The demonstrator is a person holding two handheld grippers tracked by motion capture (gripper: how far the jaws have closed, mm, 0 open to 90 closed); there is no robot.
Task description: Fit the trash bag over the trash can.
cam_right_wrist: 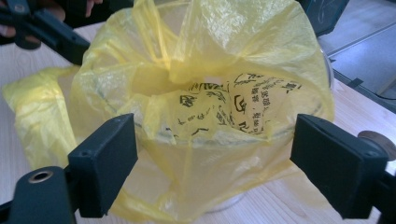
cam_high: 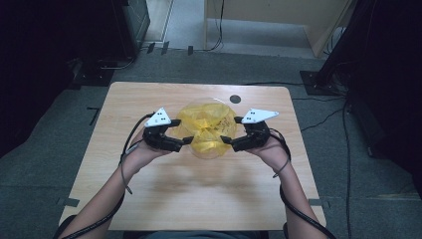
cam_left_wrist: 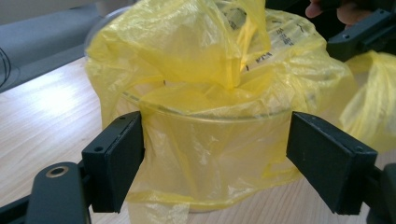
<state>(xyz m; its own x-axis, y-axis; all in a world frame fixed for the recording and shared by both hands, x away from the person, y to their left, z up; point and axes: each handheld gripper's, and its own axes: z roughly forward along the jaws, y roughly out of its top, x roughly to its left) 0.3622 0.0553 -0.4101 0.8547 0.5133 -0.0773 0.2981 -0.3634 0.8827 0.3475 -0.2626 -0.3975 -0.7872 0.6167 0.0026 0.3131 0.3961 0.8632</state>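
A yellow plastic bag [cam_high: 206,127] with black print lines a clear round container [cam_high: 208,153] in the middle of the wooden table [cam_high: 199,199]. The bag's edges drape over the rim and down the outside [cam_left_wrist: 205,154] [cam_right_wrist: 210,158]. My left gripper [cam_high: 185,142] sits at the container's left side, jaws open and wide apart around the bagged wall [cam_left_wrist: 215,158]. Across from it, my right gripper [cam_high: 225,142] is at the right side, also open, with the bag and container between its jaws [cam_right_wrist: 215,163]. No pad visibly pinches the plastic.
A small dark round disc [cam_high: 235,98] lies on the table behind the container, near the far edge. Cables [cam_high: 124,164] trail from both grippers along the forearms. Dark equipment stands [cam_high: 343,45] and cables ring the table on the grey floor.
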